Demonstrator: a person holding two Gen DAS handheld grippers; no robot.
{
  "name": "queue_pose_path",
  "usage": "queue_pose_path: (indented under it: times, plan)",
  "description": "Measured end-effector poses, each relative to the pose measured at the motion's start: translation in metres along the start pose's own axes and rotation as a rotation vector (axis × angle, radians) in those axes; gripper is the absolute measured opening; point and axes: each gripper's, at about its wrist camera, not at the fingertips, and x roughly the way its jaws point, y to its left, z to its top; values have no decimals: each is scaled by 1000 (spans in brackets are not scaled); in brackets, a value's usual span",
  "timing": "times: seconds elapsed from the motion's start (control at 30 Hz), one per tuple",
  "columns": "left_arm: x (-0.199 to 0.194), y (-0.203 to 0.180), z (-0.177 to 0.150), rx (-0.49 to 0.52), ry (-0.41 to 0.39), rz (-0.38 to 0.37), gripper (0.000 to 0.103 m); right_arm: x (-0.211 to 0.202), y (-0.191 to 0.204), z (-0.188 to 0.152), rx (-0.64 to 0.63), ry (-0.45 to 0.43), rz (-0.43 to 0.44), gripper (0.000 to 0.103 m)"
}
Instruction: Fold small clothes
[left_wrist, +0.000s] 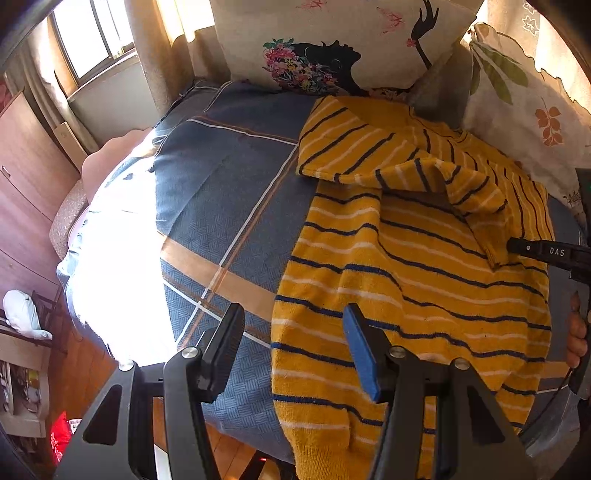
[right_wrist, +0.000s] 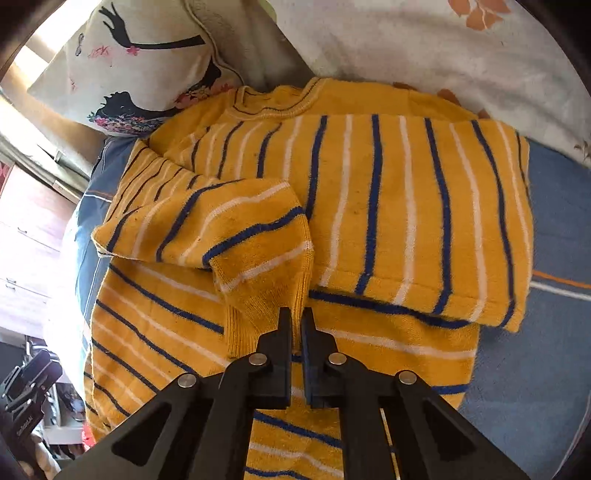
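Note:
A small yellow sweater (left_wrist: 424, 266) with navy and white stripes lies on a blue checked bedspread (left_wrist: 229, 192). One side is folded over the body (right_wrist: 406, 206). The other sleeve (right_wrist: 236, 236) is drawn across the chest, its ribbed cuff (right_wrist: 266, 306) pinched in my right gripper (right_wrist: 298, 317), which is shut on it. The right gripper also shows in the left wrist view (left_wrist: 511, 247) at the cuff. My left gripper (left_wrist: 291, 321) is open and empty, hovering over the sweater's lower left edge near the hem.
Printed pillows (left_wrist: 332, 40) and a leaf-patterned pillow (left_wrist: 517, 99) stand against the far side of the bed, right behind the sweater's collar (right_wrist: 273, 103). Bright sun falls on the bed's left part (left_wrist: 118, 266). Wooden cupboards (left_wrist: 26, 192) stand left of the bed.

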Motion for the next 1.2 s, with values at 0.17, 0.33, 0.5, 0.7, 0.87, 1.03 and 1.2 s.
queue_pose_path:
  times: [0.17, 0.33, 0.5, 0.7, 0.87, 1.03, 1.2]
  plan:
    - [0, 6, 2, -27, -10, 6, 54, -42, -28, 20, -6, -100, -111, 5]
    - [6, 5, 3, -36, 7, 4, 54, -35, -69, 43, 76, -85, -264, 7]
    - [6, 0, 2, -25, 9, 0, 55, -43, -72, 23, 122, -104, -203, 25]
    - [26, 14, -2, -99, 63, -36, 57, -50, -61, -21, 141, -107, -35, 31]
    - [37, 22, -11, -105, 116, 12, 57, -39, -43, -50, 105, -79, -1, 37]
    - [47, 28, -16, -80, 151, 15, 57, -40, -52, -87, 189, -66, -5, 38]
    - [64, 32, -15, -38, 180, -73, 57, -51, -58, -132, 286, -47, -93, 47]
